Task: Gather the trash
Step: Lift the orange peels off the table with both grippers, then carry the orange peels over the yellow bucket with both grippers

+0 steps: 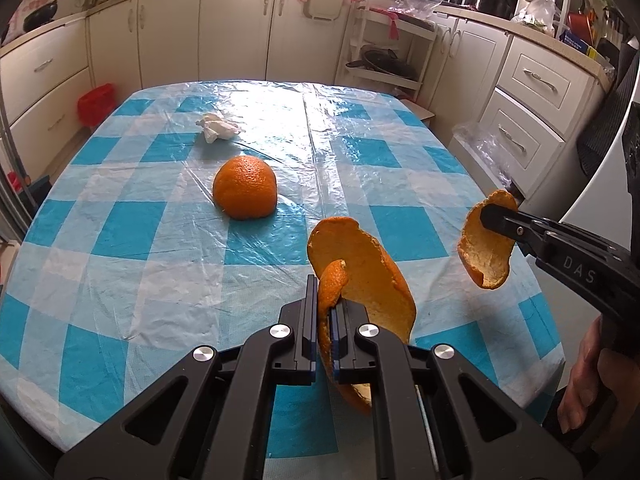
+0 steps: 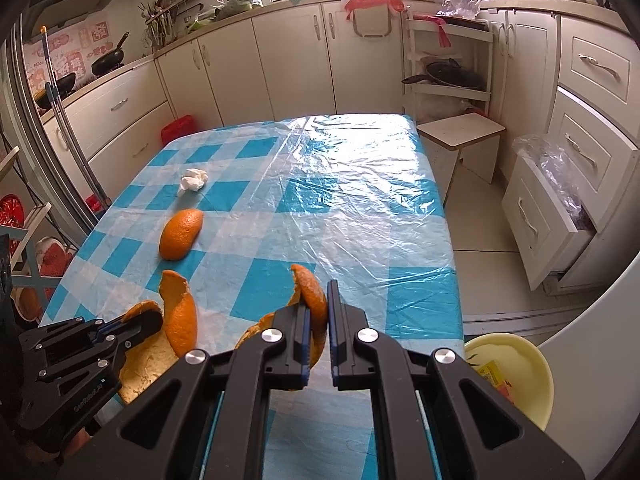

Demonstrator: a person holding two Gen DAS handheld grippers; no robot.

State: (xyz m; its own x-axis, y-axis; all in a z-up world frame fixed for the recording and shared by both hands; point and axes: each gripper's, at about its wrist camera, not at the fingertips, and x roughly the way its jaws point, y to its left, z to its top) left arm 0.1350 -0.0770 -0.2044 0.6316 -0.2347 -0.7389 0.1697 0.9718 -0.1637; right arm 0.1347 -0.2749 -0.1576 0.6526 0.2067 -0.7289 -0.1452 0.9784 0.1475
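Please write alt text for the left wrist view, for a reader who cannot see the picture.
The left gripper is shut on a large orange peel above a blue checked table. At right, the right gripper holds a smaller peel; a domed peel and a crumpled tissue lie farther back.

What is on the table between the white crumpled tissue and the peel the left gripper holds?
A domed orange peel half lies on the blue checked tablecloth, seen in both wrist views.
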